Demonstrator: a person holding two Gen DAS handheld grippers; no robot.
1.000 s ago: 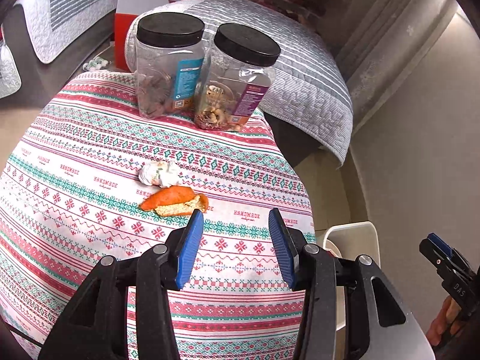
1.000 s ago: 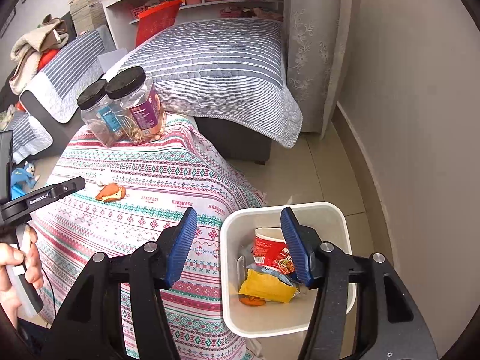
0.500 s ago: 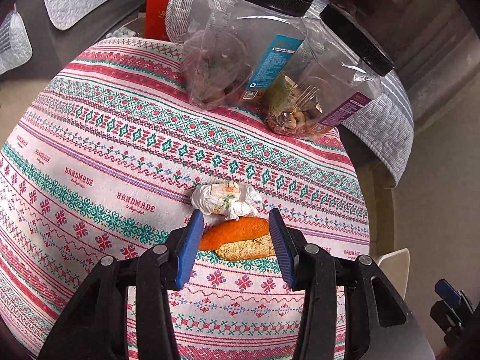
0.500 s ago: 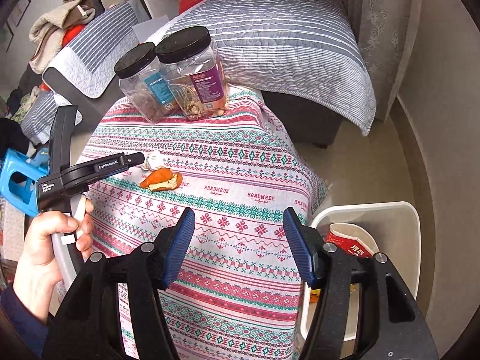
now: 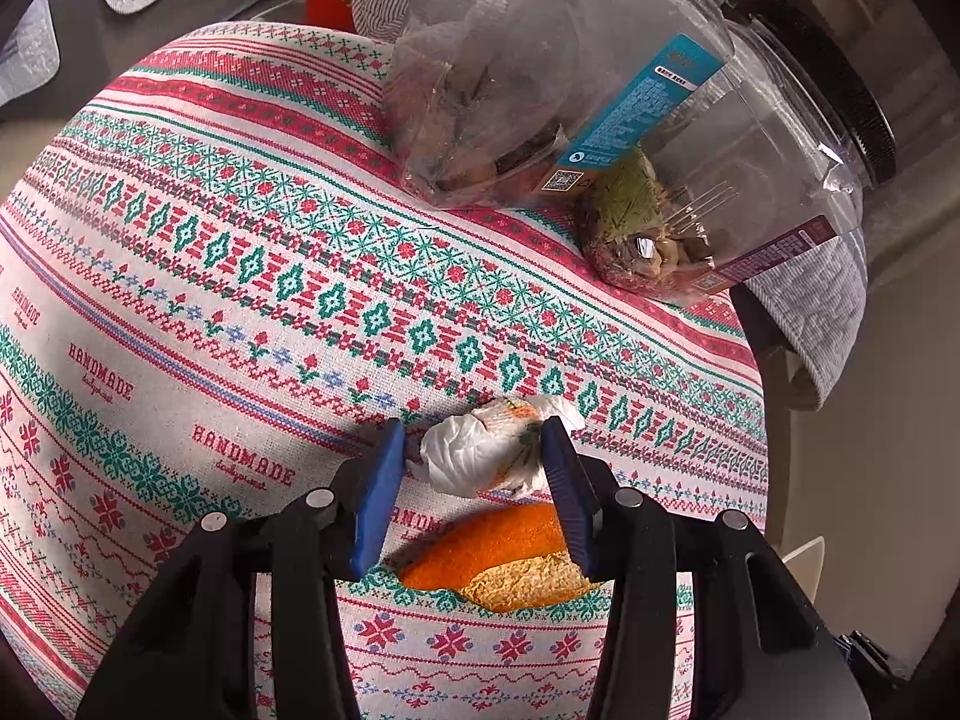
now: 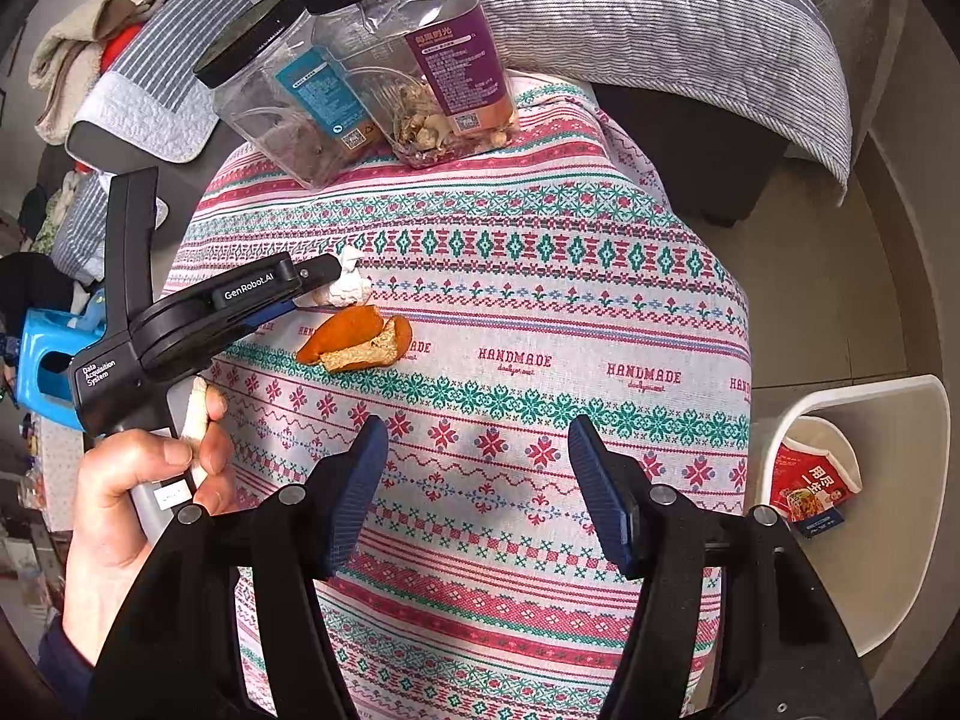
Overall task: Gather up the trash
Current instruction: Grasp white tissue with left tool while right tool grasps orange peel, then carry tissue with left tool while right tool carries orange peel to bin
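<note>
My left gripper point(image 5: 474, 480), marked "GenRobot.AI" and "Data Acquisition System", has its fingers spread either side of the crumpled tissue point(image 5: 480, 456), which lies on the "HANDMADE" tablecloth point(image 5: 240, 312) with the orange peel point(image 5: 510, 558) just at its 6 o'clock. My right gripper point(image 6: 480, 492) hovers spread and empty; the white bin point(image 6: 870, 570) at its 3 o'clock holds a red printed wrapper point(image 6: 807, 486). Two black-lidded jars point(image 6: 360, 66) stand at 12 o'clock.
</note>
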